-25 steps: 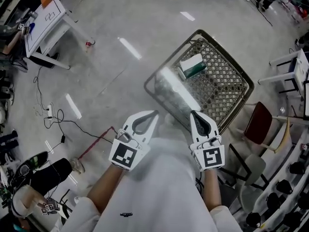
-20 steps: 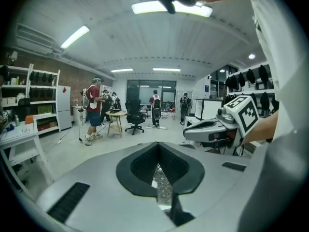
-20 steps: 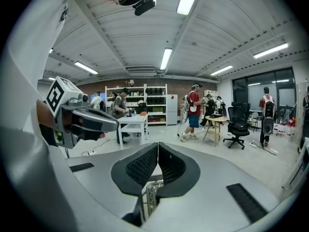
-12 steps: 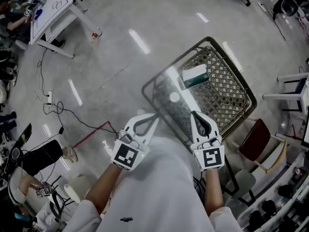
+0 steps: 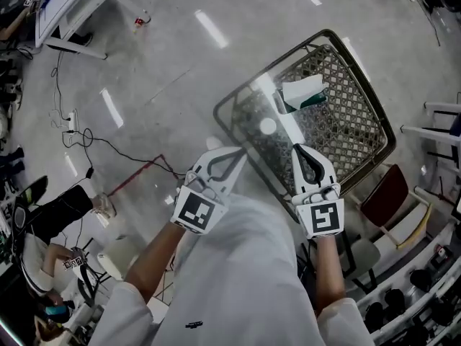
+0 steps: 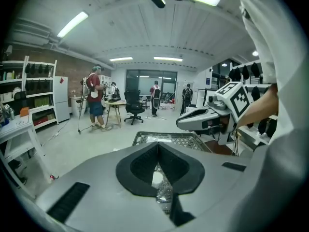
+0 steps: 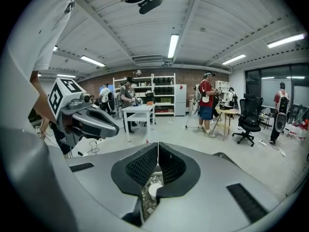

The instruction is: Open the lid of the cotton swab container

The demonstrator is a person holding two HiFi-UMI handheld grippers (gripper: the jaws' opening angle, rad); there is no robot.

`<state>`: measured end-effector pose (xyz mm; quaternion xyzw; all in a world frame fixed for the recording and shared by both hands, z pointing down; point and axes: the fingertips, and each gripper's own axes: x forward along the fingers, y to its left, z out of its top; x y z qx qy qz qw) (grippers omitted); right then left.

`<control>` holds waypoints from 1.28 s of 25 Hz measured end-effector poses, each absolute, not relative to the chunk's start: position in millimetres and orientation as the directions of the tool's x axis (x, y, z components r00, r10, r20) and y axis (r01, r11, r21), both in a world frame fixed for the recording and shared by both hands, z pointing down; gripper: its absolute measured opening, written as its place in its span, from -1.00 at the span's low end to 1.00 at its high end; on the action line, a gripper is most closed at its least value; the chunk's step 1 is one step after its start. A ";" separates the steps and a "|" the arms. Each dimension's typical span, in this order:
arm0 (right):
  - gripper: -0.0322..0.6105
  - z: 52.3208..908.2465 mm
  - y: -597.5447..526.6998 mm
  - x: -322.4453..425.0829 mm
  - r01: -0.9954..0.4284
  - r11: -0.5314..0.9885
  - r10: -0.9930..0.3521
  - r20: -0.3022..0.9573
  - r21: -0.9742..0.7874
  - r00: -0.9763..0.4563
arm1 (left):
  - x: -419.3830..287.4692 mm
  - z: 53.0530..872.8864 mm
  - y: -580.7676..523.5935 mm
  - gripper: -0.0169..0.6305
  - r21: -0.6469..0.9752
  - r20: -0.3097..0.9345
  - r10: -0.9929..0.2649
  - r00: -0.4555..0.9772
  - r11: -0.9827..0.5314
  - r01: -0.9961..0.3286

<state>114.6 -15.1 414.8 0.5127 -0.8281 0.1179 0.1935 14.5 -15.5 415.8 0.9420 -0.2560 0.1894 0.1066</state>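
Observation:
A wire mesh basket [image 5: 272,71] stands on the floor below me. In it lie a clear container with a round white lid [image 5: 268,126], which looks like the cotton swab container, and a white and green box [image 5: 302,92]. My left gripper [image 5: 241,154] hangs shut and empty just over the basket's near left rim. My right gripper [image 5: 299,148] is shut and empty above the near edge. In the left gripper view, the white lid [image 6: 157,178] shows below the closed left gripper [image 6: 157,146]. It shows likewise as the white lid [image 7: 153,190] under the closed right gripper [image 7: 157,149].
A dark red chair [image 5: 385,193] stands right of the basket. Cables [image 5: 94,146] trail over the floor at left, near a seated person's legs [image 5: 57,215]. A white table [image 5: 65,6] is at the far left. Several people stand far off by desks and shelves.
The head view has swung, so the basket sits a little further right and up. Both grippers stay shut and empty, reaching slightly closer over the basket's near rim.

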 end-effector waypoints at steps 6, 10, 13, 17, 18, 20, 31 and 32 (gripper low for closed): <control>-0.89 447.3 -22.2 111.6 -0.885 0.466 -0.774 0.480 -0.009 -0.413 | 23.0 458.2 -19.3 -0.94 0.086 0.442 -0.389 0.808 -0.878 -0.471; -0.89 471.5 -28.2 104.8 -0.873 0.487 -0.751 0.509 -0.003 -0.421 | 25.2 489.6 -20.7 -0.93 0.077 0.468 -0.346 0.813 -0.900 -0.428; -0.89 492.0 -33.5 99.3 -0.867 0.498 -0.736 0.532 0.005 -0.419 | 26.2 510.9 -19.2 -0.93 0.074 0.481 -0.315 0.818 -0.915 -0.396; -0.89 516.9 -41.3 95.1 -0.865 0.501 -0.722 0.552 0.001 -0.417 | 28.5 537.7 -20.2 -0.93 0.066 0.494 -0.287 0.821 -0.929 -0.364; -0.89 523.1 -43.0 94.6 -0.866 0.499 -0.718 0.558 -0.002 -0.416 | 29.4 544.6 -20.7 -0.93 0.069 0.498 -0.279 0.821 -0.931 -0.358; -0.89 534.7 -46.7 93.8 -0.871 0.492 -0.713 0.567 -0.014 -0.412 | 31.5 559.0 -21.9 -0.91 0.084 0.506 -0.260 0.822 -0.934 -0.347; -0.89 574.5 -57.8 91.0 -0.875 0.484 -0.710 0.577 -0.018 -0.405 | 46.2 624.6 -25.2 -0.33 0.110 0.540 -0.162 0.826 -0.960 -0.260; -0.89 576.8 -58.0 92.8 -0.878 0.478 -0.712 0.579 -0.018 -0.399 | 48.5 631.2 -24.8 -0.26 0.110 0.543 -0.152 0.826 -0.962 -0.250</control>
